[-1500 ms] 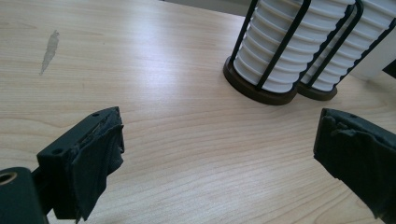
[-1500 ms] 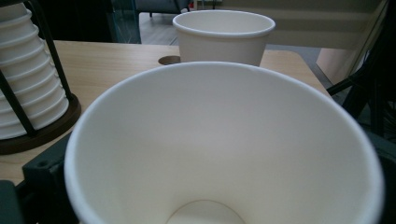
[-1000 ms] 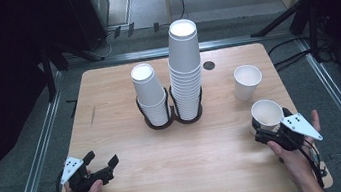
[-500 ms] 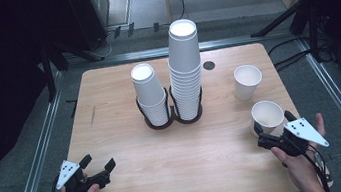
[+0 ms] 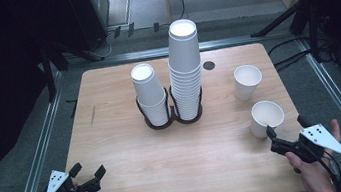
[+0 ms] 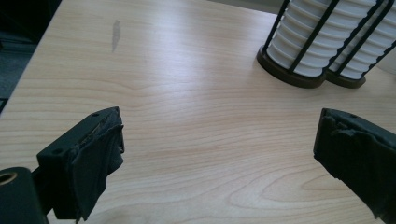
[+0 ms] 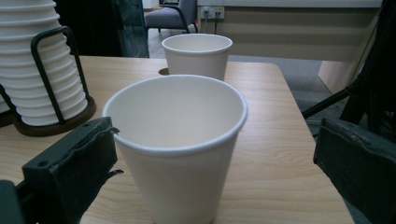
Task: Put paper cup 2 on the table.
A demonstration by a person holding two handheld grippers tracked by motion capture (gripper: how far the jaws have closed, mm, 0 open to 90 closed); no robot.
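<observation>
The right gripper (image 5: 287, 134) sat near the table's (image 5: 113, 134) 4 o'clock corner, jaws spread wide and holding nothing, with the near paper cup (image 5: 265, 117) upright just beyond them at 11 o'clock. A second cup (image 5: 246, 81) stood farther off at 12 o'clock. The left gripper (image 5: 87, 171), also wide and empty, rested at the 7 o'clock corner, well apart from the cup holder (image 5: 172, 119).

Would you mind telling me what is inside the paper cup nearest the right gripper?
The near cup looks empty: its white inner wall is bare. Its rim hides the very bottom. The right gripper stands open around it.
</observation>
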